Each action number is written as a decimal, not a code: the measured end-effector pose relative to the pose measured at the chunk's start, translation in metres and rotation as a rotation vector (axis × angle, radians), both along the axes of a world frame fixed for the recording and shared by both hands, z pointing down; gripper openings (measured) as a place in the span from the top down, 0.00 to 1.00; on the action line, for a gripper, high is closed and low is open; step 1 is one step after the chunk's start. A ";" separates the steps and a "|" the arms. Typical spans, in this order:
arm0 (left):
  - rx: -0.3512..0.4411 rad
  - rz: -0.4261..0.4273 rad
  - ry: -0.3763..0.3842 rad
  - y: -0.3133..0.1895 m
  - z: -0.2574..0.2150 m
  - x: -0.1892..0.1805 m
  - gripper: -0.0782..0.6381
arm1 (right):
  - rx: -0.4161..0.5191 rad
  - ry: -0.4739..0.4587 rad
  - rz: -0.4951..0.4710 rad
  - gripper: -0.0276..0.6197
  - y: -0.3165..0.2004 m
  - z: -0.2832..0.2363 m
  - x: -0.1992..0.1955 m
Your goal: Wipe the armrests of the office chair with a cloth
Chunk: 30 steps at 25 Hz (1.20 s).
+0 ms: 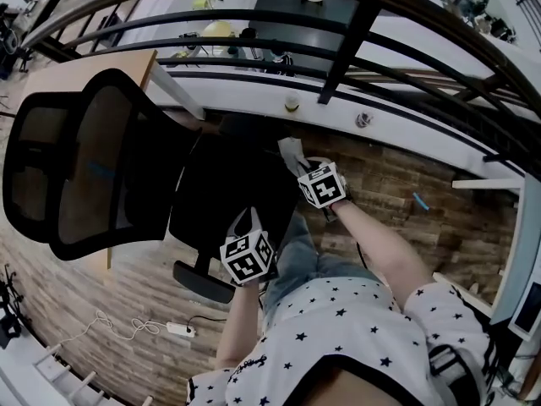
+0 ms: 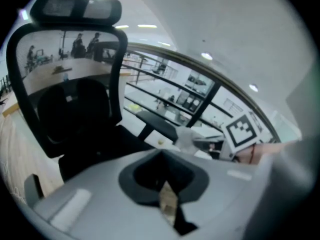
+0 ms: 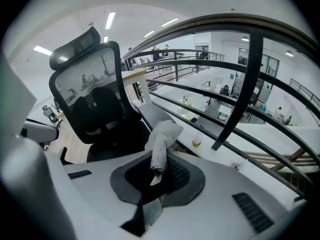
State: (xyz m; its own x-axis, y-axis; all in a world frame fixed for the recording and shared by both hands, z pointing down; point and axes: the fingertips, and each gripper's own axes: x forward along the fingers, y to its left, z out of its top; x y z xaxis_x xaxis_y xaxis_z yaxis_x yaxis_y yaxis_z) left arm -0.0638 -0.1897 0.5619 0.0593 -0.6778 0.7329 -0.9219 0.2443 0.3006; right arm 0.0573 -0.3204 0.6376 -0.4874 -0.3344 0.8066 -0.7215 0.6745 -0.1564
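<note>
Pinches a crumpled white cloth (image 3: 161, 143) in the right gripper (image 3: 156, 176), upright and near the far padded armrest (image 3: 148, 115) of the black mesh-backed office chair (image 1: 93, 163), close to the dark metal railing (image 1: 342, 53). Shows the left gripper (image 2: 167, 196) pressed together on nothing, low beside the seat and near the chair's other armrest (image 1: 203, 282). Reads as the approach to wiping 1 of 2 armrests, probably; calls next for lowering the cloth flat onto the pad and dragging along its length.
</note>
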 end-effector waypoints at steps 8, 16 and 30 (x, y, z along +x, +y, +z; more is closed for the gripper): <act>0.058 0.006 -0.017 0.024 -0.013 0.020 0.89 | 0.044 -0.091 0.017 0.91 0.042 -0.030 0.018; 0.096 -0.001 -0.026 0.054 -0.027 0.041 0.89 | 0.072 -0.192 0.050 0.91 0.085 -0.067 0.039; 0.141 -0.006 -0.057 0.120 -0.048 0.078 0.89 | 0.160 -0.313 0.042 0.91 0.168 -0.127 0.083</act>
State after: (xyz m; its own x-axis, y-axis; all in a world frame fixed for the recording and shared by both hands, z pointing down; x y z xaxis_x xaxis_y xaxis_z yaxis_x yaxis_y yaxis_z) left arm 0.0137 -0.0696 0.5136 0.0164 -0.7745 0.6323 -0.9371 0.2087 0.2799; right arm 0.1406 -0.1525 0.5106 -0.6860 -0.4690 0.5563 -0.6827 0.6792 -0.2693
